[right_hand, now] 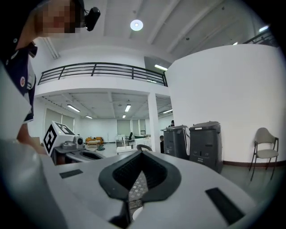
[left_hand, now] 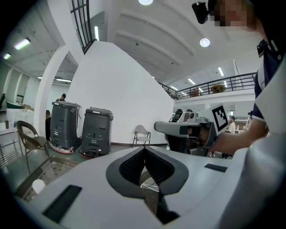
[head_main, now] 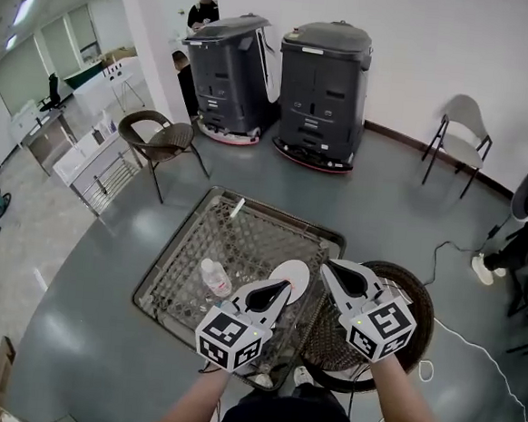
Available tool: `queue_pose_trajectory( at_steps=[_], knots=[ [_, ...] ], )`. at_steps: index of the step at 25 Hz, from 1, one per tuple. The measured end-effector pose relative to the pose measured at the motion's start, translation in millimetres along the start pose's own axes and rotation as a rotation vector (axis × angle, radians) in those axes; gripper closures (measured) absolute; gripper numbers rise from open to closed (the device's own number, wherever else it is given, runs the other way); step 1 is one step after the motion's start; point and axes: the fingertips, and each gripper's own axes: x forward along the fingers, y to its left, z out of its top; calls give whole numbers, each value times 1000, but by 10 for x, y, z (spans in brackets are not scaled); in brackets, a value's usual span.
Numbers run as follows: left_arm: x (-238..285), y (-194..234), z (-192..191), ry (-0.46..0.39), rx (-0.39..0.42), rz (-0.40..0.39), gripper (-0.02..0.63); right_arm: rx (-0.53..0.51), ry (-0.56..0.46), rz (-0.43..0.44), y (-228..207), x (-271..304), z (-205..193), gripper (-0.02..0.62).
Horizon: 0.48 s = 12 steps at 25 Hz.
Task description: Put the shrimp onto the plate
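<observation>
While left gripper (head_main: 284, 287) and right gripper (head_main: 326, 264) hover, fingers (left_hand: 129, 167) closed, empty, plate (head_main: 296, 272) just beside both tips.

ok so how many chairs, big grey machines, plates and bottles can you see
wicker chairs: 2
grey folding chair: 1
big grey machines: 2
plate: 1
plastic bottle: 1
total: 7
</observation>
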Motion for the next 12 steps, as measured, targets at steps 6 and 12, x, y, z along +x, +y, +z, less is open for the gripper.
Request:
queue_pose_trajectory(
  at_steps=[6, 12],
  knots=[
    [-27, -131, 169, -30, 23, -11, 598, 11, -35, 68, 256, -57, 86, 591],
    [-90, -146, 202, -33, 33, -2, 598, 4, -37, 98, 379, -47, 87, 590]
  ],
)
